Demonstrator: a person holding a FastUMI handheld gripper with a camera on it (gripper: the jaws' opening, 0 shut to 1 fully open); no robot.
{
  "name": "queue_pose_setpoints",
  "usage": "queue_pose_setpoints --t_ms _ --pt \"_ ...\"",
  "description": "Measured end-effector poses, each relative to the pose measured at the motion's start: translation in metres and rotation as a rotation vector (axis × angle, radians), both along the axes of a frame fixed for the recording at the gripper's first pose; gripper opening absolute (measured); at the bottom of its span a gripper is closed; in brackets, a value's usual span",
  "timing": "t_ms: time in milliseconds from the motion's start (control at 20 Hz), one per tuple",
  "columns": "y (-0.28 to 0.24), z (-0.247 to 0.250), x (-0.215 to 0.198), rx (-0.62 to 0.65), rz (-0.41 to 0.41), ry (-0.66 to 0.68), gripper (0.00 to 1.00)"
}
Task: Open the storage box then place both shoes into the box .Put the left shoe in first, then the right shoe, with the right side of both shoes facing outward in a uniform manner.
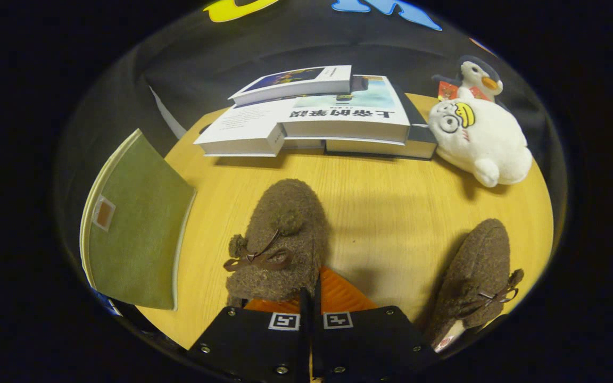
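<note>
Hovering low over the wooden table (pixel 391 213), the gripper (pixel 312 298) has its two fingers drawn together, the gap between them a thin dark slit; whether they pinch the heel edge of the shoe right at their tips cannot be told. That nearer shoe (pixel 280 244) lies just ahead of the fingers and a shade to their left, its long axis running almost straight away from them, toe pointing toward the stacked books (pixel 333 114). Its heel end touches or overlaps the fingertips. The second shoe (pixel 477 271) lies well apart to the right, its long axis tilted, toe aimed away and slightly inward, its bow on the outer side.

Both shoes are brown, woolly and nubbly, soft slipper shapes with rounded toes; the nearer one carries a thin leather-like bow and small pompoms across its top. Such fleece will likely give under the fingers, so a grip on the rim seems the surer hold. The storage box (pixel 136 223) sits to the left of the nearer shoe, a flat olive-green lid of felt-like cloth with pale edging and a small tab, and it looks closed. By the task's order the lid has to come open first, so the coming move likely swings left from this shoe. A white plush toy (pixel 479 141) and a small penguin toy (pixel 477 74) rest beyond the far shoe.
</note>
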State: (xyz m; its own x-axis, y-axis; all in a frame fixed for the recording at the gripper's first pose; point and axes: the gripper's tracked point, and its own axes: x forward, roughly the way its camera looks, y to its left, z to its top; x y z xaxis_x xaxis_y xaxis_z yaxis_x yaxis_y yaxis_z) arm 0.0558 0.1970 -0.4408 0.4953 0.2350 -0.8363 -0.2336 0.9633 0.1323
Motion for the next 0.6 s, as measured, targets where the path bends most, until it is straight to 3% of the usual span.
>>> queue_pose_setpoints --t_ms 600 --pt "0.004 0.098 -0.014 0.039 -0.007 -0.037 0.02"
